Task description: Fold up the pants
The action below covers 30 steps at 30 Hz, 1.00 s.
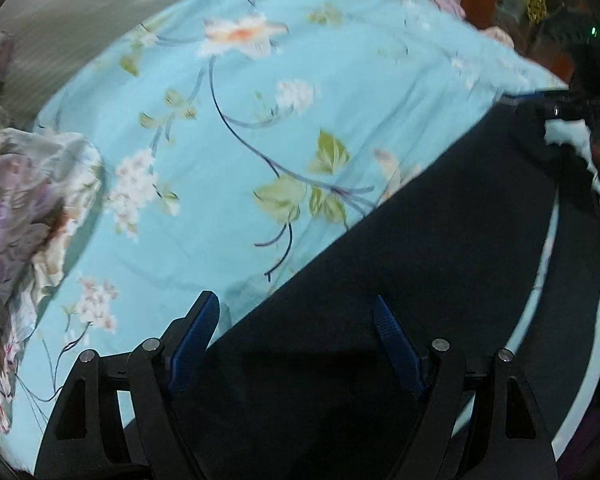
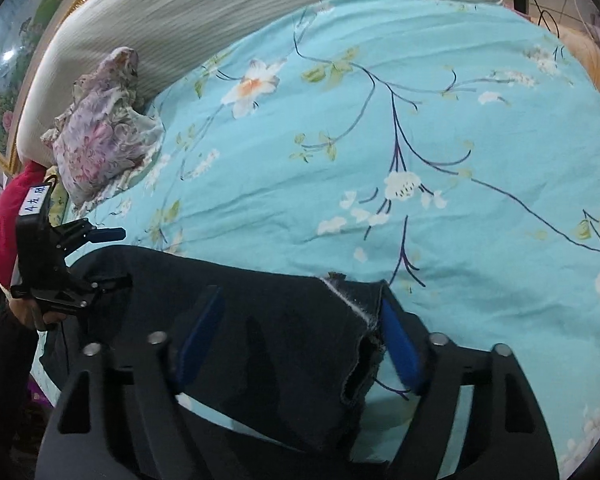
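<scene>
Dark navy pants (image 1: 440,280) lie on the bed near its front edge; they also show in the right wrist view (image 2: 268,328). My left gripper (image 1: 296,312) is open, its blue pads wide apart over one end of the pants. It also shows from the side in the right wrist view (image 2: 112,256), jaws apart at the pants' left end. My right gripper (image 2: 300,308) is open over the other end, where a frayed hem (image 2: 348,296) lies between the fingers. It shows far right in the left wrist view (image 1: 572,108).
The bed has a light blue floral sheet (image 2: 380,140). A crumpled floral cloth (image 2: 104,136) lies by the grey headboard (image 2: 180,20) and also shows in the left wrist view (image 1: 24,208). A red cloth (image 2: 8,216) is at the far left.
</scene>
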Available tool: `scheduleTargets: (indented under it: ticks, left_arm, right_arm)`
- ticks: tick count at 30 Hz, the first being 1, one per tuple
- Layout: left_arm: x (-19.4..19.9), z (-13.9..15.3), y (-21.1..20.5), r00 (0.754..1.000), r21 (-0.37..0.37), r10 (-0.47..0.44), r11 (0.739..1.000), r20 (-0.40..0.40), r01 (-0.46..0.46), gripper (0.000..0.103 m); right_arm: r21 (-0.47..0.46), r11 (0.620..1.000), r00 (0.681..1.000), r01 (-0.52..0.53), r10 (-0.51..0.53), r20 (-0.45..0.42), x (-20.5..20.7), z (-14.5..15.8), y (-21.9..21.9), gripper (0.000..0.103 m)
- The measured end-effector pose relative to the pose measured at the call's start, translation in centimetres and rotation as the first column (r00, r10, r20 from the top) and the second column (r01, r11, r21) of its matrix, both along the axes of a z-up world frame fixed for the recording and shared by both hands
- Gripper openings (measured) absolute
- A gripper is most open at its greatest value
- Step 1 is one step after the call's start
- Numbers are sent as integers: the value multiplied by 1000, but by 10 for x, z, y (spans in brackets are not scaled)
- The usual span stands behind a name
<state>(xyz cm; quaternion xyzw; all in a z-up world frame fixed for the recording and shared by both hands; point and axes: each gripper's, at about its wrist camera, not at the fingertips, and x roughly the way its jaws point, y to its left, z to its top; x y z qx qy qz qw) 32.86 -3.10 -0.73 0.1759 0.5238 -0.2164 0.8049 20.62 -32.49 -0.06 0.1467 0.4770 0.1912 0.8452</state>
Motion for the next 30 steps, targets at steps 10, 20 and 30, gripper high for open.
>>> scheduleTargets:
  ticks: [10,20,30]
  left_arm:
    - [-25,18,-7,1000,-87,12,996,8,-11,5]
    - [-119,63,-16,997,-198,40,980,73,-25,4]
    - [-185,71,-41,993,-275,59,961,99,-30,4]
  right_arm:
    - [-12,1000,997,-15,16,80,-7,15,-2,3]
    - [-54,997,969,-60,71,239,-33,44,-11,3]
    - [-103,985,872,-137,169,459,-92,63,-28,3]
